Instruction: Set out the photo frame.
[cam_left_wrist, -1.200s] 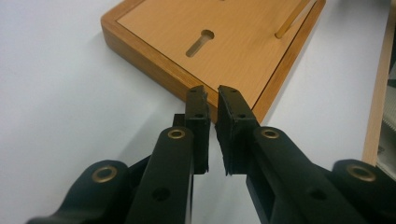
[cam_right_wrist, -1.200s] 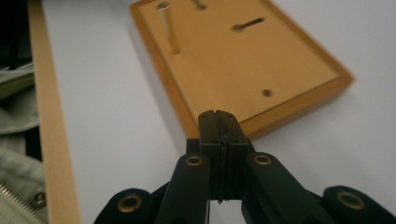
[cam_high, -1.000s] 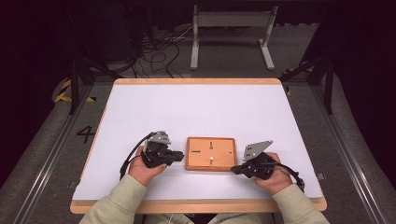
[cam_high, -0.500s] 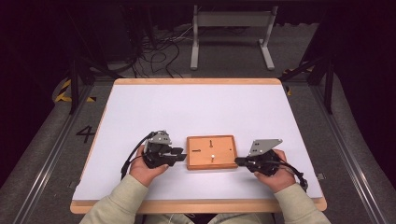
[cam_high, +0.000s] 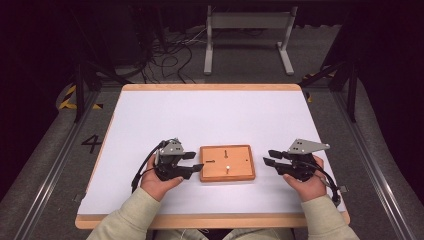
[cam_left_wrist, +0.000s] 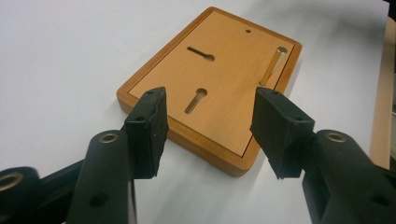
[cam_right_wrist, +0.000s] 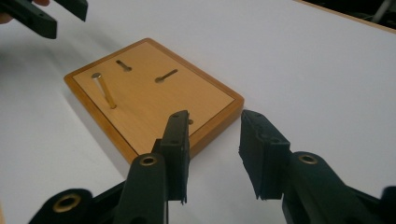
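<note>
Wooden board (cam_high: 227, 163) unmoved — right tongs (cam_high: 268, 157) backed off.

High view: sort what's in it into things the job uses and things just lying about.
In use:
wooden board
brass peg standing in it
left gripper
right gripper

Lying about:
cables on the floor
metal stand beyond the table

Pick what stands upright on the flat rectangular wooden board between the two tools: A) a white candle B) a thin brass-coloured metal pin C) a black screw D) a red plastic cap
B: a thin brass-coloured metal pin rises from the flat rectangular wooden board; beside it the board's face has two keyhole-shaped slots.
</note>
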